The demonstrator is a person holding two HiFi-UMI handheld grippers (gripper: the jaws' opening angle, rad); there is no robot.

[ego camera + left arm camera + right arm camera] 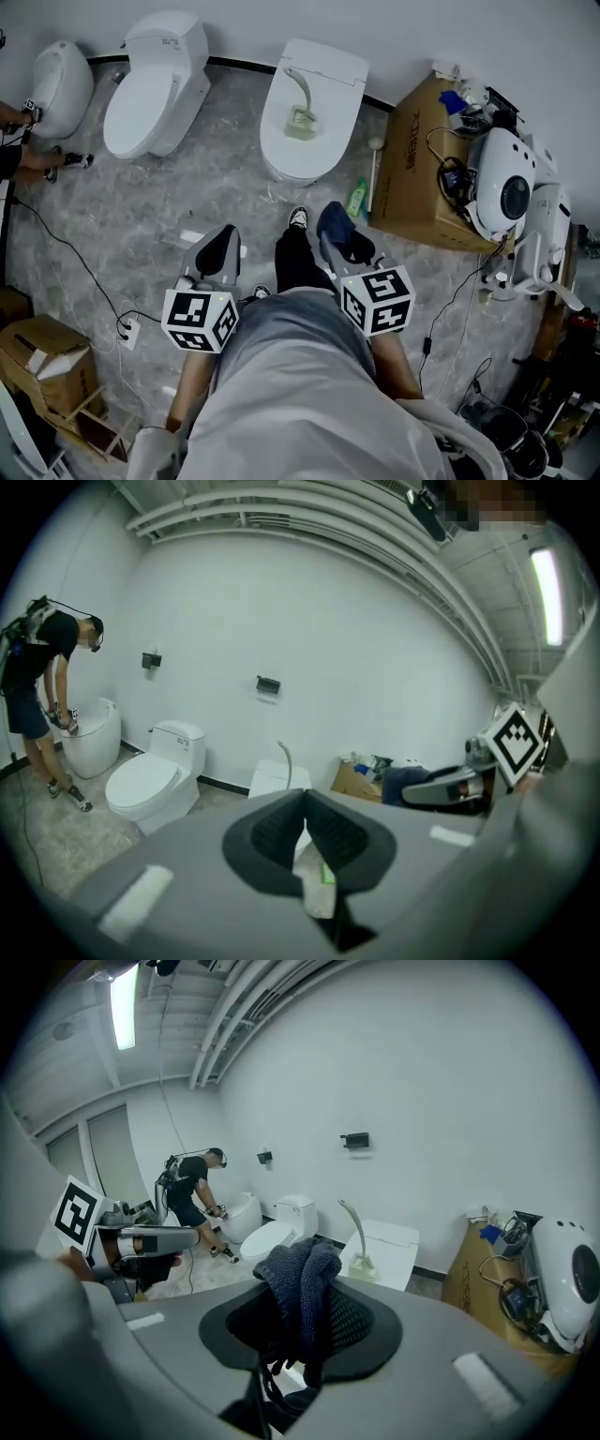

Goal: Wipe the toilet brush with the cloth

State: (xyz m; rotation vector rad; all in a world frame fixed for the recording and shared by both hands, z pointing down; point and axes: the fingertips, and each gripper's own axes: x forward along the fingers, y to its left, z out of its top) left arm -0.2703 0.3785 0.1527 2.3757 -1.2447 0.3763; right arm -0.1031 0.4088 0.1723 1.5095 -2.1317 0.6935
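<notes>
I stand on the grey marbled floor (216,178) with a hand-held gripper in each hand, both held at waist height in front of me. My right hand-held gripper (305,1312) is clenched on the dark blue knitted cloth (302,1283). The cloth bunches up above the jaws and hangs down between the black ribbed pads. In the head view it shows as a dark lump at the tip of that gripper, just above the cube with square markers.

My left hand-held gripper (305,801) has its jaws pressed together at the tips, and I see nothing between them. It points forward, level with the right one and well apart from it, with my dark trouser leg and white shoe (298,217) between the two.

The toilet brush with the curved grey-green handle and pale green base (299,111) is not in either gripper. It stands on the closed lid of the square white toilet (330,73) straight ahead of me, its handle rising and bending over at the top. Neither gripper touches it, and the cloth is well short of it.

To the left of that toilet stand a second white toilet with a tank (150,89) and a rounded white one (61,86), where another person (192,1190) bends over. To the right, a green bottle (356,199) lies on the floor beside a brown cardboard box (417,192).
</notes>
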